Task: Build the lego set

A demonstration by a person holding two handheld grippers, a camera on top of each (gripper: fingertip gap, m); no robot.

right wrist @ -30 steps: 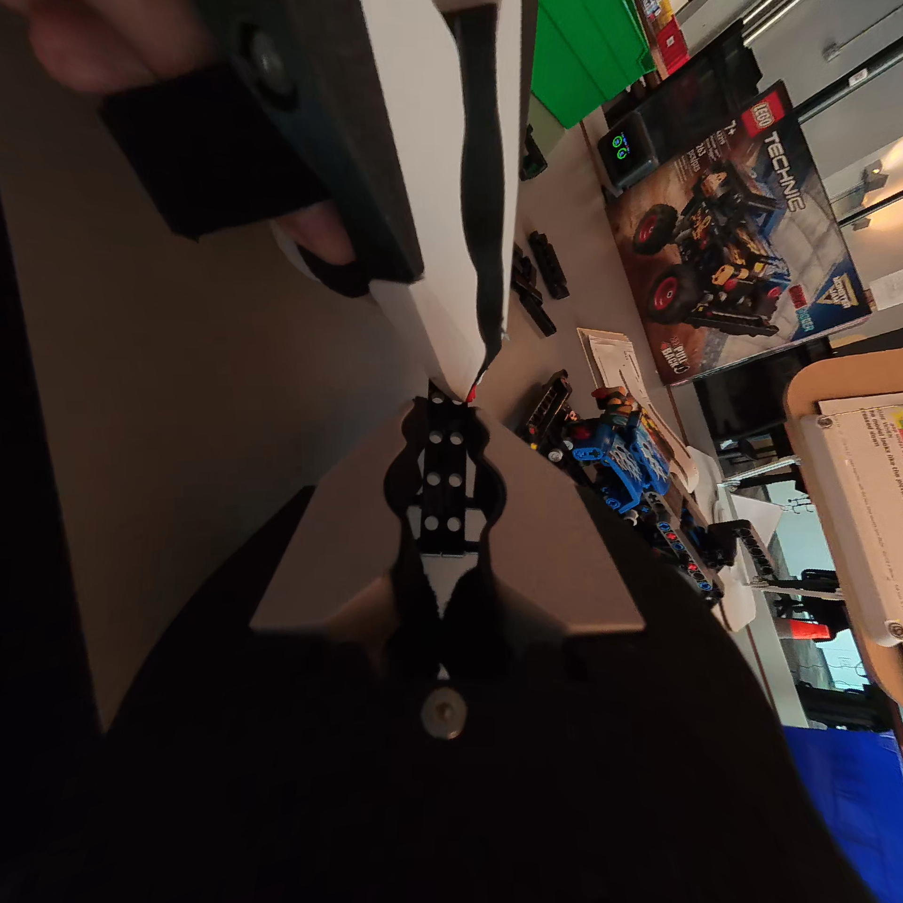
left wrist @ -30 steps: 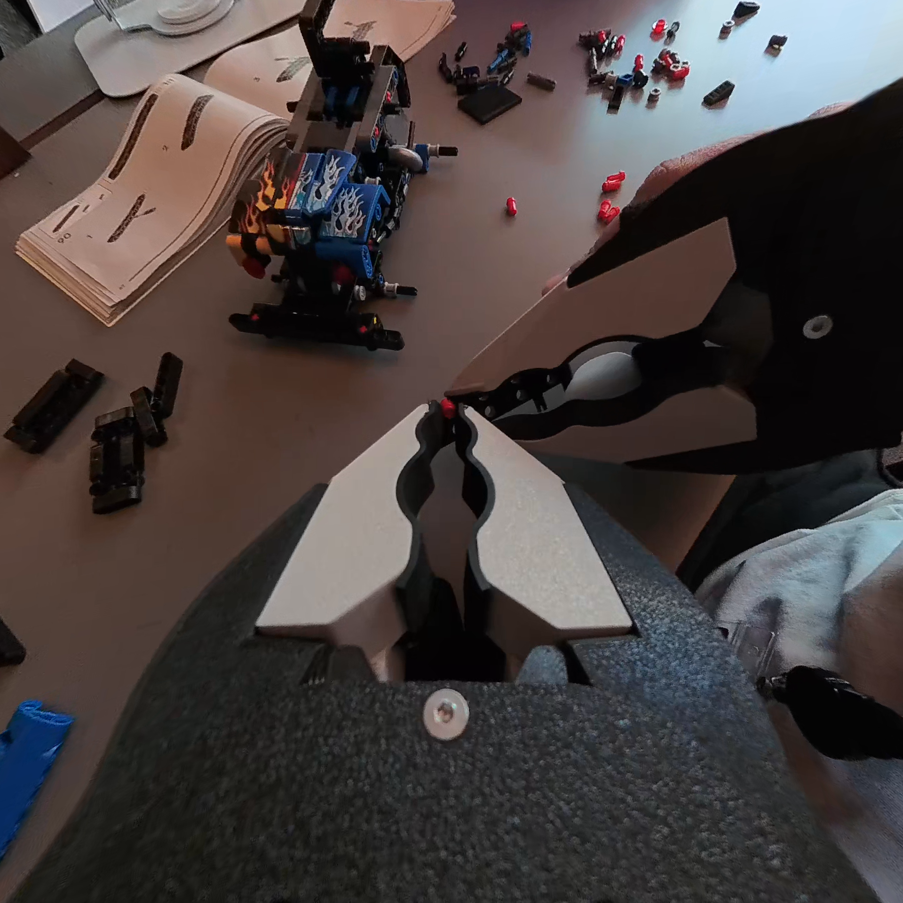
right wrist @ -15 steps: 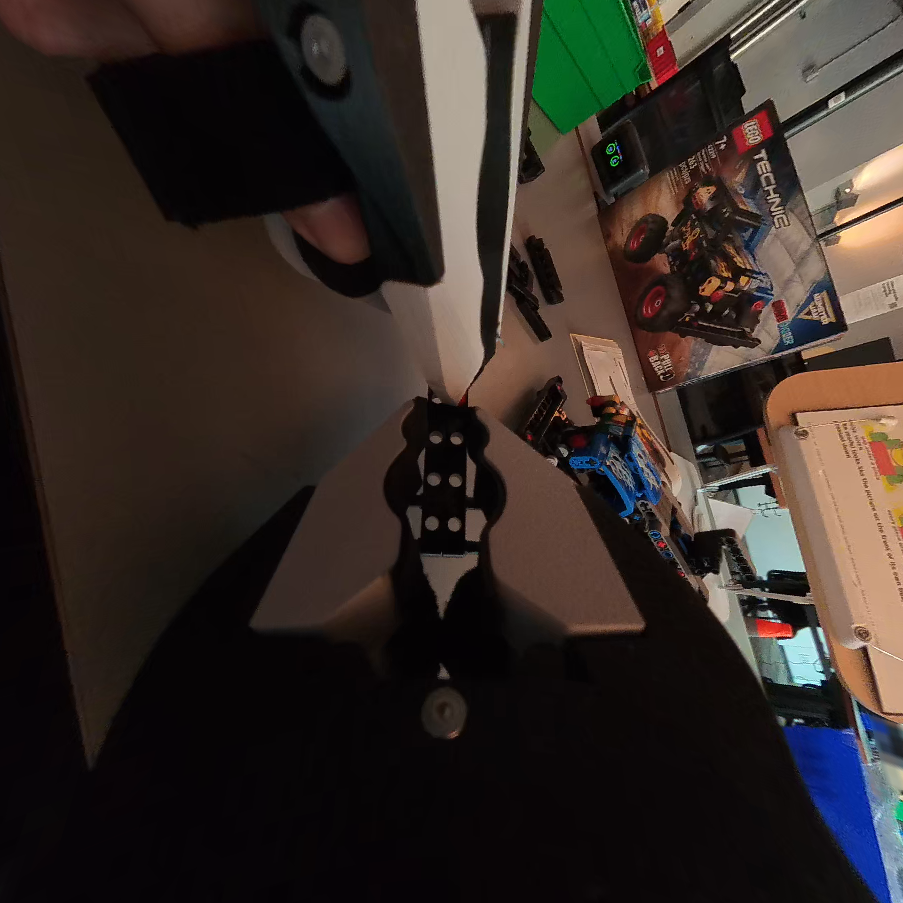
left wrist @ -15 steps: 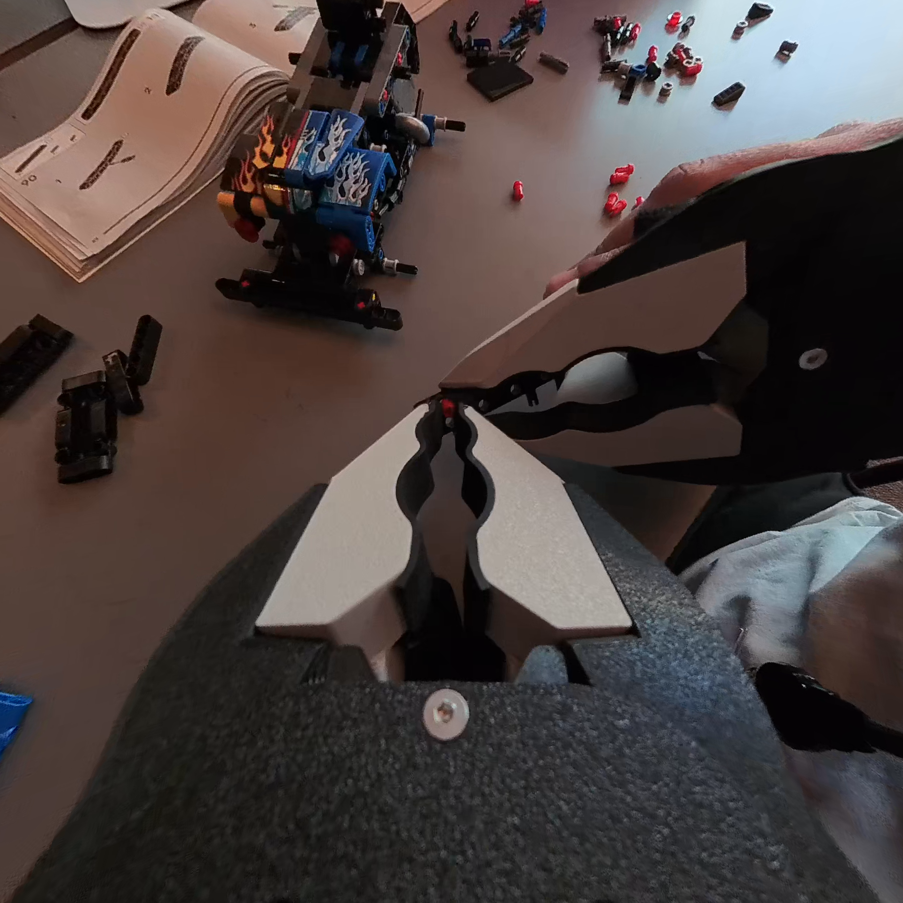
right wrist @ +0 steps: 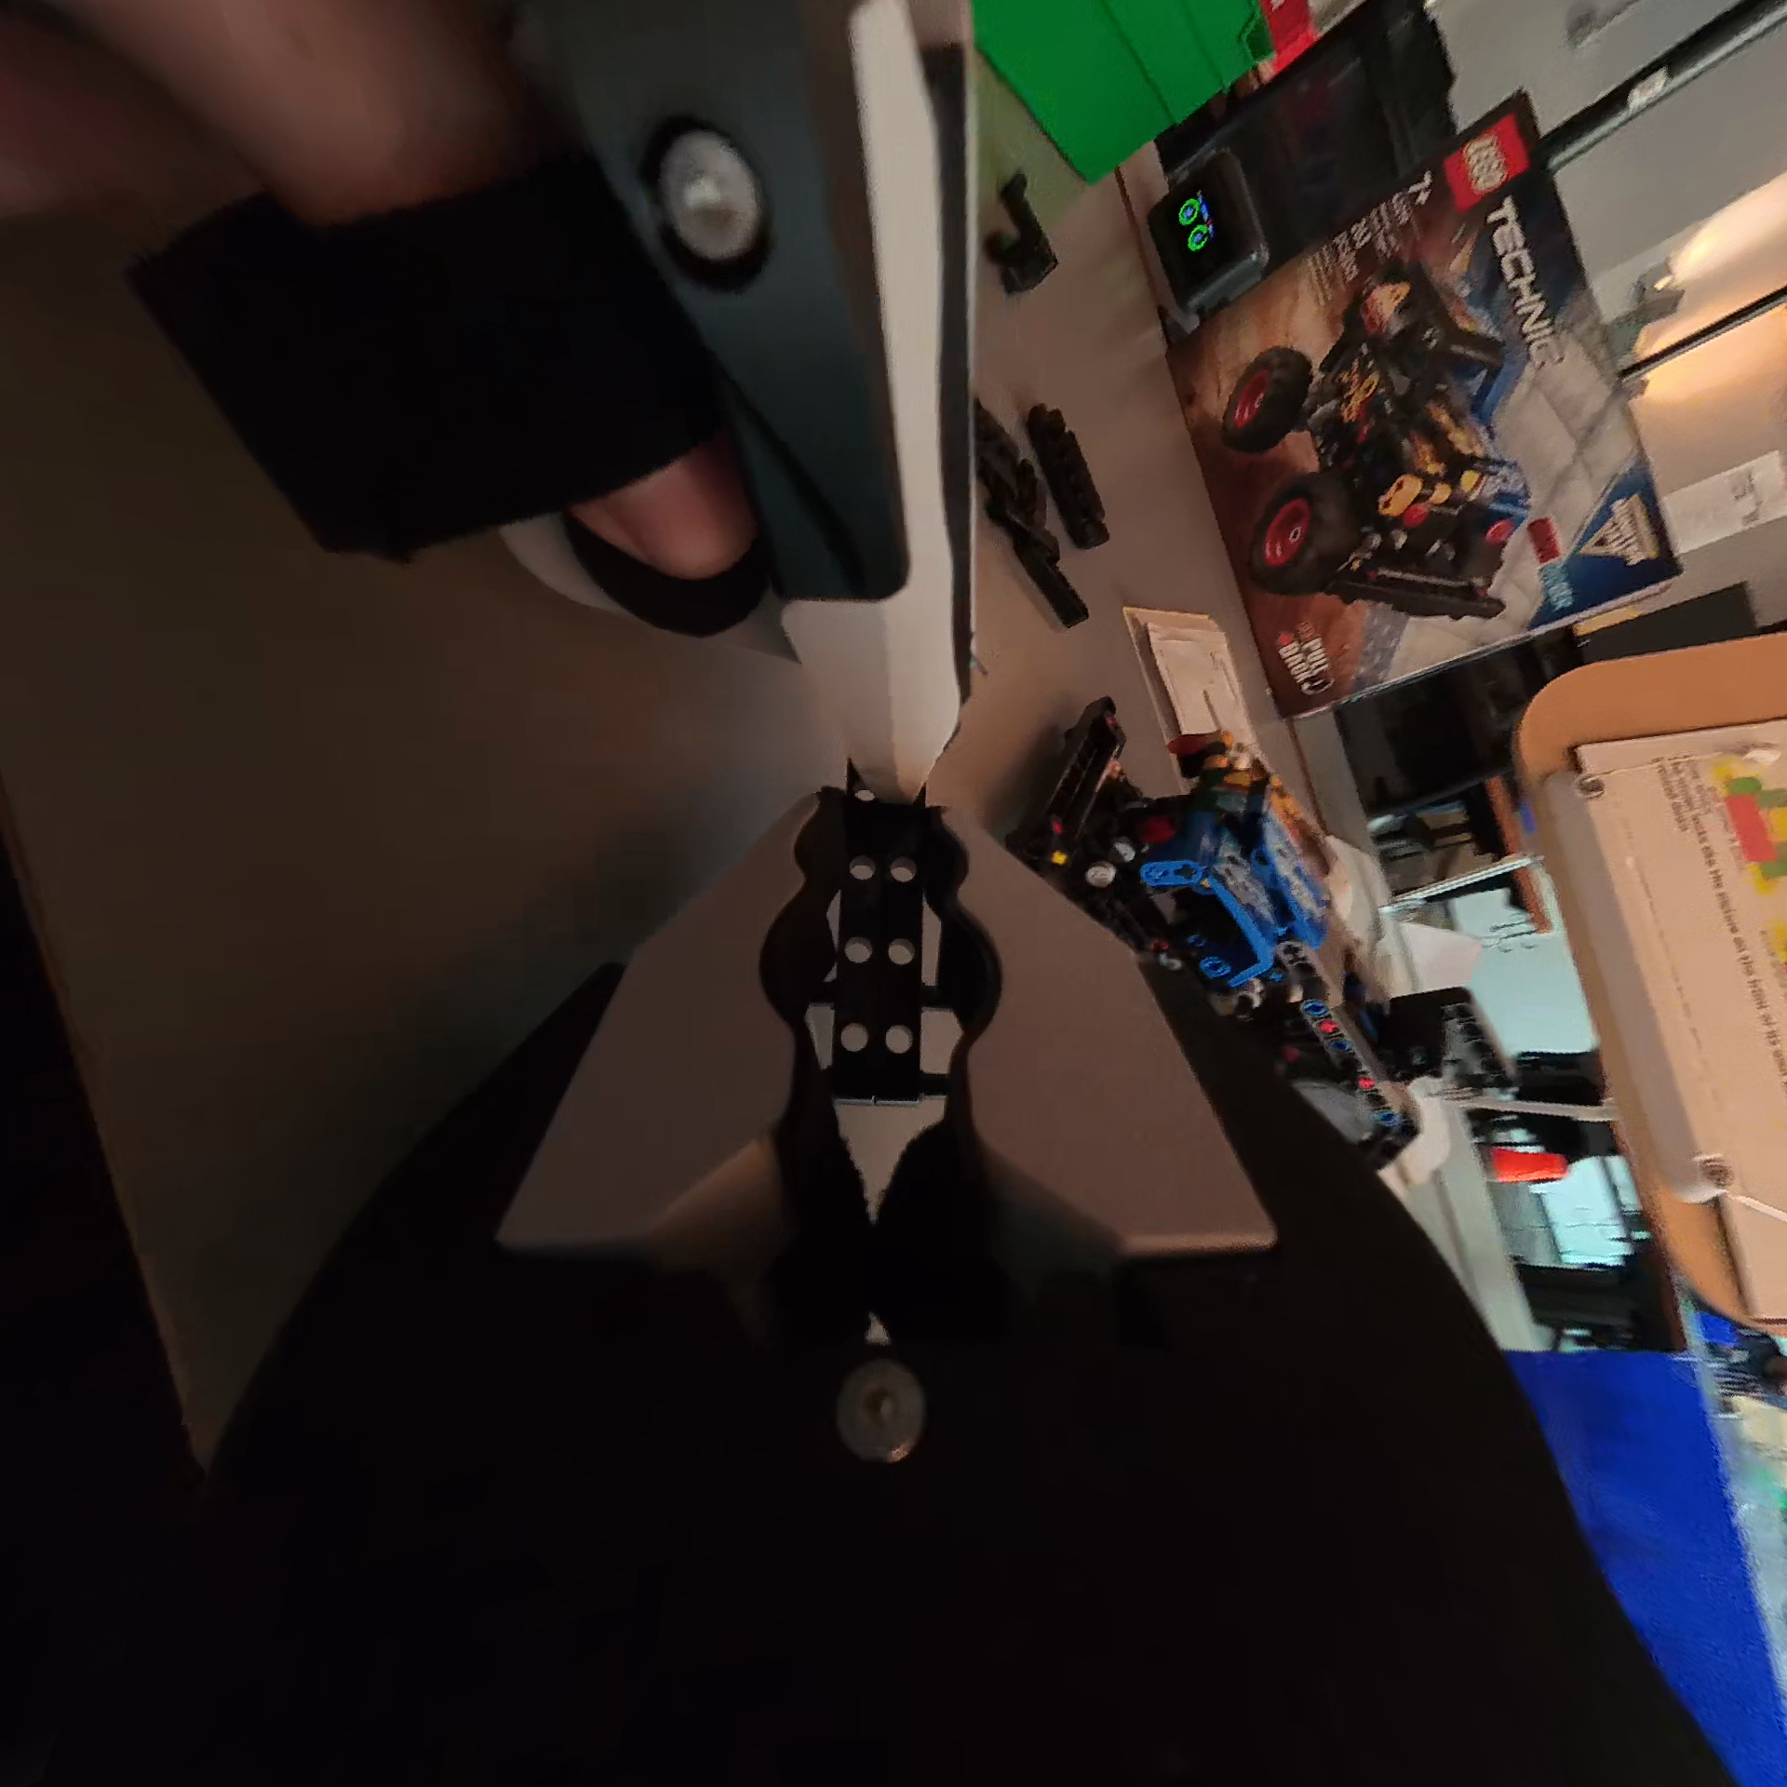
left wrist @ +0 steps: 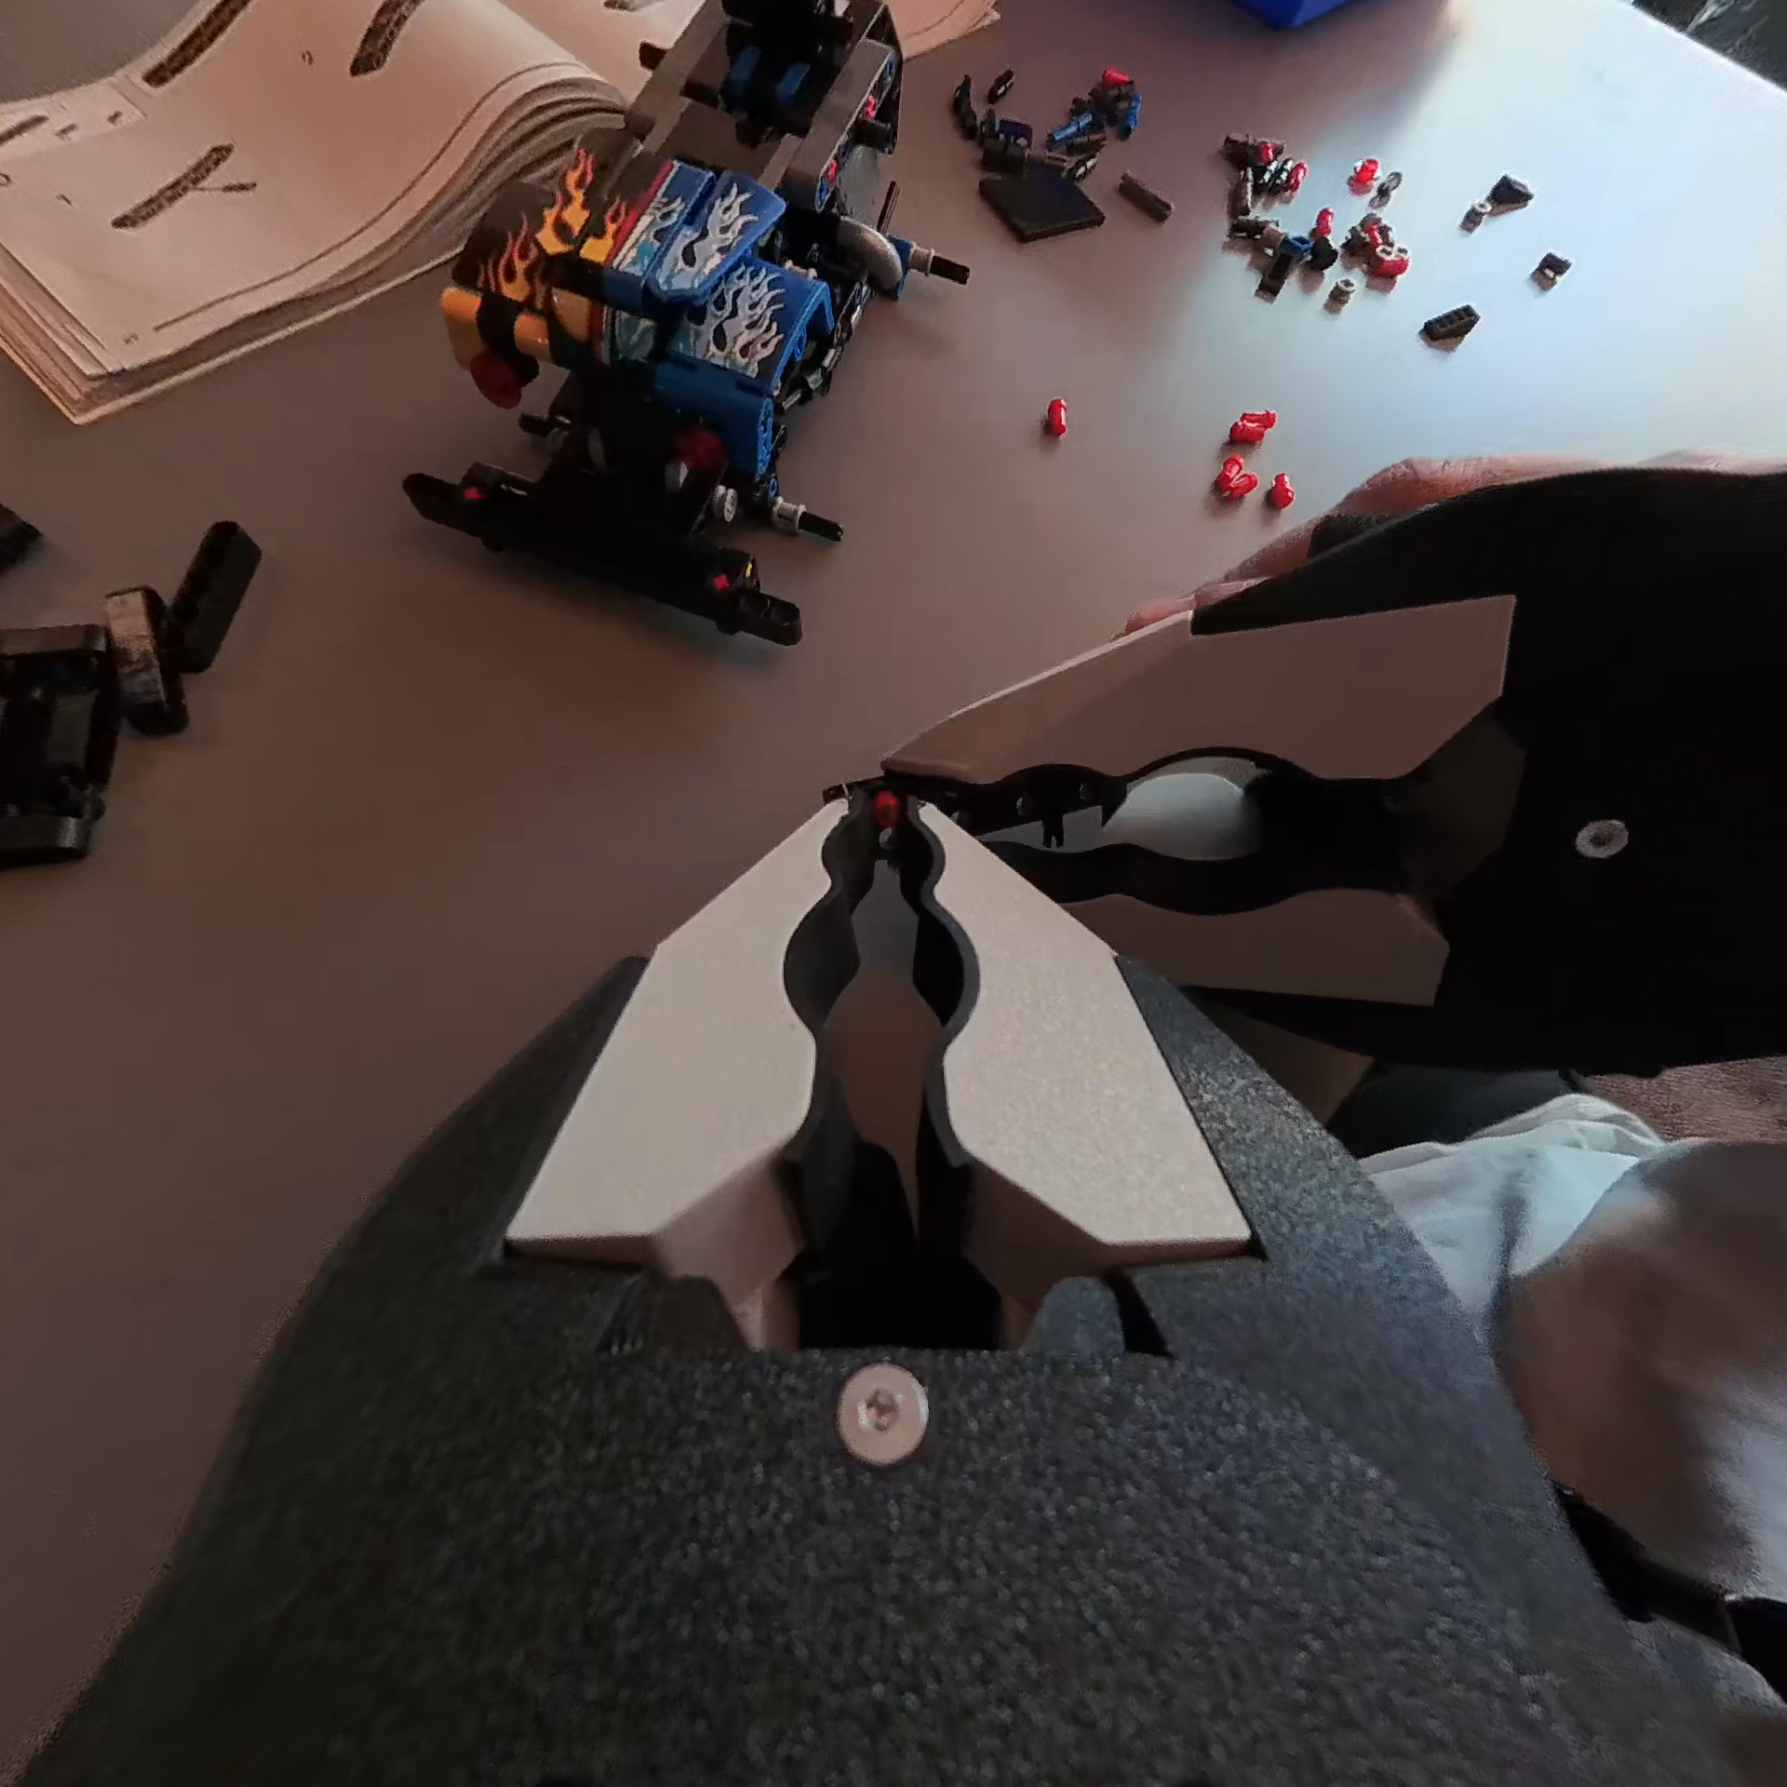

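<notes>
While we hold left tongs (left wrist: pixel 885 822) pinched on red pin (left wrist: pixel 884 808), tip meets beam above surface (left wrist: pixel 483 870). Right view: our right tongs (right wrist: pixel 882 803) clamp black beam (right wrist: pixel 878 952); truck (right wrist: pixel 1209 880) beyond.

The table (left wrist: pixel 483 870) carries an open instruction booklet (left wrist: pixel 242 193), the half-built truck (left wrist: pixel 658 319) and loose pieces (red pins (left wrist: pixel 1247 454), black beams (left wrist: pixel 87 696)).

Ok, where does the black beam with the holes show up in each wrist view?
Left wrist view: black beam right of centre, side-on, clamped in the right hand-held gripper, its end meeting the red pin.
Right wrist view: black beam centre, lengthwise between that gripper's fingers.
Shared landmark: blue flame-patterned truck.
</notes>
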